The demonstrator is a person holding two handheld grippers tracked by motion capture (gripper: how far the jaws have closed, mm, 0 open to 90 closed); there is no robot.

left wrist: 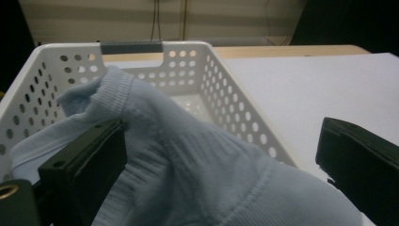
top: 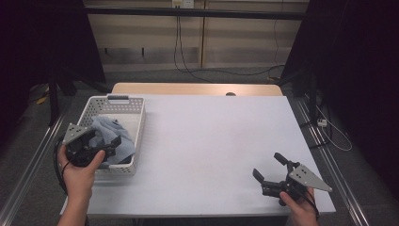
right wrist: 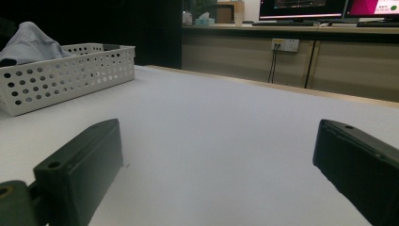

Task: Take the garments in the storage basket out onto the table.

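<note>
Right, from my seat: the left gripper [top: 112,143] sits over the near end of the white perforated basket [top: 139,123], jaws spread wide. The pale blue knit cloth [top: 109,131] bulges up between them in the left gripper view; it lies against the left jaw, clear of the right one, so it isn't clamped. The cloth [left wrist: 188,160] is heaped in the basket [left wrist: 230,117], at the table's left edge, and it rises above the rim.

The right gripper [top: 270,172] is low over the near right part of the table, jaws apart with bare surface between them, well away from the basket.

Surface: a white sheet [top: 211,141] covers the tabletop, and a strip of light wood [top: 197,88] shows along the far edge. Black curtains [top: 348,56] hang on both sides, with grey floor around the table. Cables [top: 188,66] drop from a socket down the beige back wall. In the right gripper view I see monitors [right wrist: 301,8] on a counter at the back.
</note>
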